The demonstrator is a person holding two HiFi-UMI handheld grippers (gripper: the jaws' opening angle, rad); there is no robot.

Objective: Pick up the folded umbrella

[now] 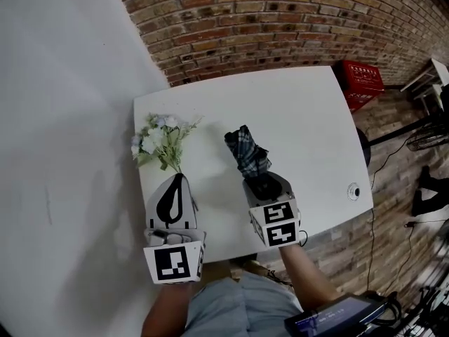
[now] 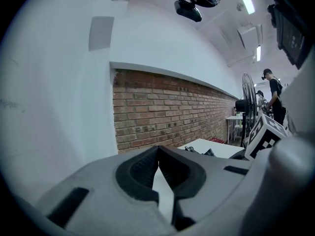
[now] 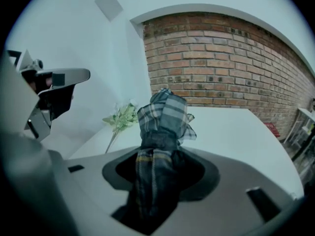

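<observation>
While a bunch of pale flowers (image 1: 160,140) lies near the left edge of the white worktop (image 1: 302,111), the person's right tool (image 3: 160,168) is clamped on the folded umbrella (image 3: 165,114). The umbrella is a dark plaid bundle; its lower part sits between the jaws and its upper end sticks out past them towards the brick wall (image 1: 280,20). From the head camera, the umbrella points away from the person over the middle of the worktop, well apart from the flowers. It looks to be clear of the surface rather than resting on it, though no view shows the gap beneath it outright. The left tool (image 1: 178,181) hovers near the stem end of the flowers, its jaw tips drawn together with nothing between them. A red crate (image 1: 361,81) stands on the floor beyond the worktop's far right corner.

By the look of it, the main part of the job, the grasp, is made: the umbrella is in the right tool's hold and seems to hang free. Little is left, most likely carrying it a touch higher so that it is plainly off the worktop. The grip must stay firm, since the soft fabric could slip.
</observation>
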